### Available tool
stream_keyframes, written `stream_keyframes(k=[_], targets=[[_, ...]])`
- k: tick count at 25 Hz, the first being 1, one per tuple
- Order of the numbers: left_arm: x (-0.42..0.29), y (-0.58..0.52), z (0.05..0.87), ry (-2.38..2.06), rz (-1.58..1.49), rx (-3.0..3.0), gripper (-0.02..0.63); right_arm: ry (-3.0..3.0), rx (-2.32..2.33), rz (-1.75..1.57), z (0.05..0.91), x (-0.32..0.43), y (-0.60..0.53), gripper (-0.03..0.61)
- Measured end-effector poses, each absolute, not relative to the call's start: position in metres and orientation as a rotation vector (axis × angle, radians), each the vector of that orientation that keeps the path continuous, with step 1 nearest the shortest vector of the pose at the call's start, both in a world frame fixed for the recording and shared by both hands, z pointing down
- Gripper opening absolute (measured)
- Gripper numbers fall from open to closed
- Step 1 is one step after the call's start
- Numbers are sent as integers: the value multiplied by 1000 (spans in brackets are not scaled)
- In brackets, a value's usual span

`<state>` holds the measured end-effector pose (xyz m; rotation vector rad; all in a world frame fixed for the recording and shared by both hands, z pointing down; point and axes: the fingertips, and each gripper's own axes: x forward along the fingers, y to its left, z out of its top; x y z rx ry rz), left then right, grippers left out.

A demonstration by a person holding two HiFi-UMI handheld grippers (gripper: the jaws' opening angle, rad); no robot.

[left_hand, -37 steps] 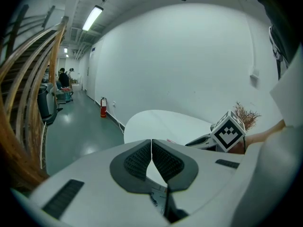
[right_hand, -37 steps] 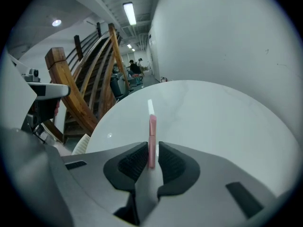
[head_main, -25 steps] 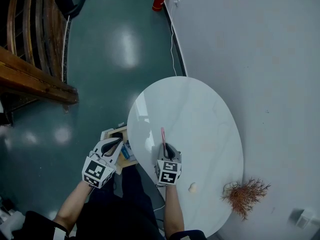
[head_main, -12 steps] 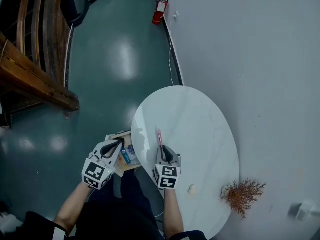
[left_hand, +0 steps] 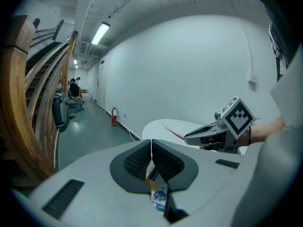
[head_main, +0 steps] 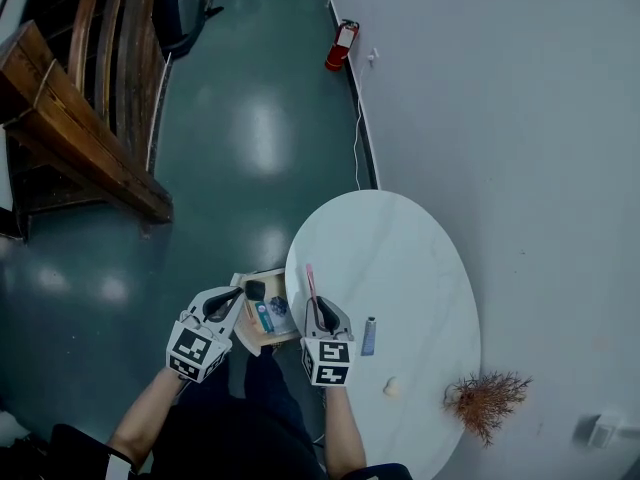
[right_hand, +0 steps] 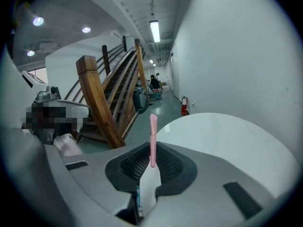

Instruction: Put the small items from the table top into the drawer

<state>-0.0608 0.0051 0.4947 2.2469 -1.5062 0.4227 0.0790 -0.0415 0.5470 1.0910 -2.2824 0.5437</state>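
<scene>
My right gripper point(head_main: 319, 309) is shut on a slim pink stick point(head_main: 310, 286) that points away from me, over the left edge of the white oval table point(head_main: 400, 248). In the right gripper view the pink stick point(right_hand: 153, 138) stands upright between the pads. Just left of it the wooden drawer point(head_main: 243, 331) is pulled out from under the table, with a blue item point(head_main: 264, 316) and other small things in it. My left gripper point(head_main: 238, 291) is shut on nothing at the drawer's left side. A blue tube point(head_main: 369, 336) and a small beige item point(head_main: 391, 387) lie on the table.
A dried brown plant point(head_main: 486, 399) sits at the table's near right edge, by the white wall. A wooden staircase point(head_main: 80, 138) rises at the far left across the green floor. A red fire extinguisher point(head_main: 342, 45) stands by the wall.
My right gripper has carried the pink stick left, from over the table to its left edge beside the drawer. The left gripper has stayed by the drawer. More of the drawer shows.
</scene>
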Motion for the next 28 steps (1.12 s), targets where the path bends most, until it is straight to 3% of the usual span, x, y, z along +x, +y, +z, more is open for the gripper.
stream_keyframes(k=[14,28], targets=[[-109,57,518,-1535,429,2169,20,-2293,960,570,576,18,14,60],[-139,76,582,-1524,453,2080,20,-2191,849,628,673,-6,33,60]])
